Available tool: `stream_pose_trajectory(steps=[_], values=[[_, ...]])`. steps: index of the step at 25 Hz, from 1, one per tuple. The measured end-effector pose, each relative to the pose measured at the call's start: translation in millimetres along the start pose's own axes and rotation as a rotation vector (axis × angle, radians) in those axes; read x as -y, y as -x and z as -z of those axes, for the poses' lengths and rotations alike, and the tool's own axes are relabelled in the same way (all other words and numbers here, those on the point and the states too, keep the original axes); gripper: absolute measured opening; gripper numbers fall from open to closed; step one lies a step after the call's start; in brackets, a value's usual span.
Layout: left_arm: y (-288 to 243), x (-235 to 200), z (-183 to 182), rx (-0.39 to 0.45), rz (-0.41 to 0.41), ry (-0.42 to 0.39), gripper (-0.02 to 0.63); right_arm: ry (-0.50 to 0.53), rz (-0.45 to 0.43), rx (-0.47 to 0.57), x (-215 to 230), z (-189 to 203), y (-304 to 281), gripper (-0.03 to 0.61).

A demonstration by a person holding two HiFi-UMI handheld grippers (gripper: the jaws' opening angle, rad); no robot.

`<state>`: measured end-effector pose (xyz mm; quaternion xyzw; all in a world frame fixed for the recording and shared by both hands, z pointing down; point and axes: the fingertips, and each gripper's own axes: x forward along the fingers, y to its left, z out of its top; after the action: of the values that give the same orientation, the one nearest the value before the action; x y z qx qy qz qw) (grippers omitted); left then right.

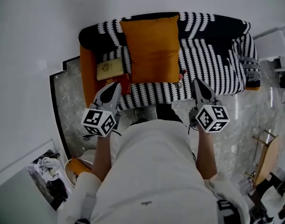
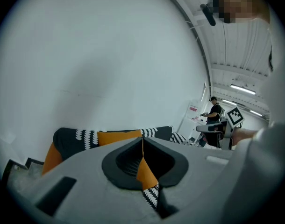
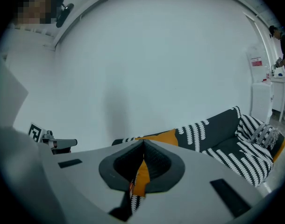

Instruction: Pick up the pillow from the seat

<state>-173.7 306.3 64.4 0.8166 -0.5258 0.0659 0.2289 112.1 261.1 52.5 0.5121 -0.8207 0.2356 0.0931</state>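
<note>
1. Far left in the head view: white wall and grey marbled floor, next to the orange end of the sofa.
2. Left tool, closed tip to tip with nothing clamped, poised over the front edge of the seat and just above a red item. Marker cube at its rear, towards the person in white. Confirmed shut and empty in the left gripper view.
3. Pale yellow flat packet, lying on the seat between the orange end and the pillow.
4. Orange pillow, resting left of centre on the sofa with its top edge up against the backrest. Apart from both tools. Glimpsed as an orange band beyond the jaws in each gripper view.
5. Right tool, likewise closed on nothing, at the seat's front edge just right of the pillow's lower corner. Shown shut and empty in the right gripper view.
6. Black-and-white patterned cover, spread across the rest of the sofa to the right.
</note>
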Motion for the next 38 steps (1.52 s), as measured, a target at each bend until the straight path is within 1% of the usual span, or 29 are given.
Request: stream_pose_trajectory(steps=[8, 14, 18, 26, 29, 32, 38], values=[[-43, 11, -17, -0.009, -0.053, 0.003, 0.015, 0.0, -0.059, -0.025, 39, -24, -37, 0.006], [-66, 21, -21, -0.02, -0.114, 0.032, 0.015, 0.006, -0.122, -0.065, 64, -34, -57, 0.006], [-77, 23, -13, -0.04, -0.165, 0.071, 0.015, 0.007, -0.164, -0.117, 80, -31, -73, 0.006], [-105, 31, 5, -0.081, -0.215, 0.143, 0.015, 0.021, -0.226, -0.216, 105, -18, -100, 0.006], [-115, 35, 14, -0.103, -0.22, 0.172, 0.015, 0.019, -0.247, -0.247, 113, -12, -108, 0.006], [-119, 40, 22, -0.131, -0.222, 0.181, 0.015, 0.012, -0.259, -0.271, 117, -4, -114, 0.006], [-120, 36, 41, -0.174, -0.218, 0.21, 0.015, 0.008, -0.263, -0.322, 117, 16, -124, 0.007]])
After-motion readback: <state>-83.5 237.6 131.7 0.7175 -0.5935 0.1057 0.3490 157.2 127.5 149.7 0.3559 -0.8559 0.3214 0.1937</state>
